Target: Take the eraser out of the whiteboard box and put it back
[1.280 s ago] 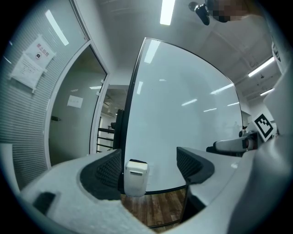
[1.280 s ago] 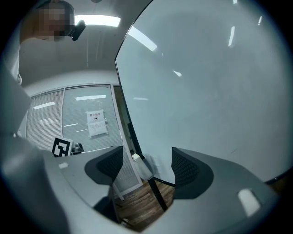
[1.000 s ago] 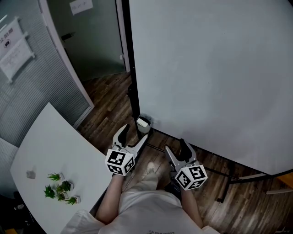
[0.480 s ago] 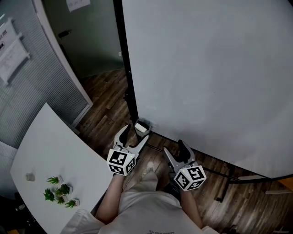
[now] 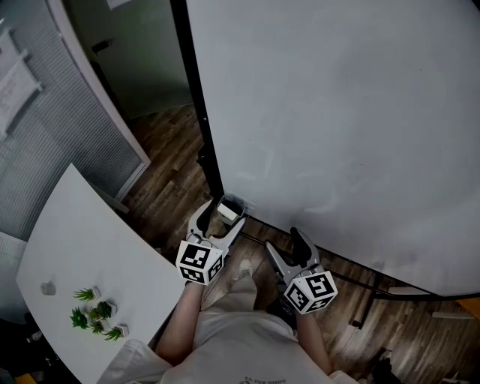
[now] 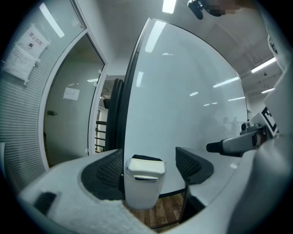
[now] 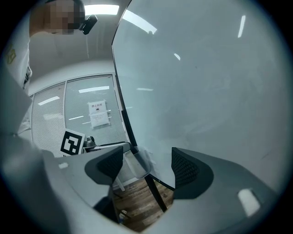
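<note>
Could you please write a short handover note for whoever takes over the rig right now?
Left hand-held gripper: open, jaws either side of the box at the whiteboard's lower edge.
Right hand-held gripper: open, empty, off to the side.
Eraser: sitting in the box, not gripped.
Done: the approach only, as far as can be told.
Left: likely close on the eraser, lift it out, put it back.

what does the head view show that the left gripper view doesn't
Only the head view: the white table with small green plants, and the person's legs.
Only the left gripper view: ceiling lights, and a close look at the eraser standing in the whiteboard box between the open jaws of the left hand-held gripper.
Both: the whiteboard, the box, the wooden floor and the right hand-held gripper.
</note>
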A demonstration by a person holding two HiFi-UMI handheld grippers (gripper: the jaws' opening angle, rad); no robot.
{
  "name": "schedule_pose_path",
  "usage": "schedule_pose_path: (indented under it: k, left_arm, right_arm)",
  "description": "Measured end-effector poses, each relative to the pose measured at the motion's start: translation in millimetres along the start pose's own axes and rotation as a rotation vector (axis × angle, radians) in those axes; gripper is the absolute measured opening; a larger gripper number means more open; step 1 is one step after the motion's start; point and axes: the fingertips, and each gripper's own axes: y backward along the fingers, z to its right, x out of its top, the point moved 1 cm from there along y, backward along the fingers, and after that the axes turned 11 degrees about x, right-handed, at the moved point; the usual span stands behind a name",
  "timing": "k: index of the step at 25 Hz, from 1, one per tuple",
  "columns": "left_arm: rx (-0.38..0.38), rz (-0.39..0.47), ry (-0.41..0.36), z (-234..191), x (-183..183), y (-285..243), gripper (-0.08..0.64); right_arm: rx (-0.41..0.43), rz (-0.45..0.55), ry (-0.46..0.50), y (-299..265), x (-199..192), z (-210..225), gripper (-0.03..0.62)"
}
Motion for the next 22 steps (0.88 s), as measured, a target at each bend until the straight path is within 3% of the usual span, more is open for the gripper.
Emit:
schedule_pose_path:
  k: [15,22]
  left_arm:
    - [-0.007,-0.016,-0.105,-2,-7,-20,0.341]
    - [-0.036,-0.007,-0.116,4,-8,-25,0.329]
  right_arm:
    - [0.004,-0.032,-0.021,-5,-9,7,0.328]
    - [-0.003,-0.032,-0.022,-7,-10,12,0.325]
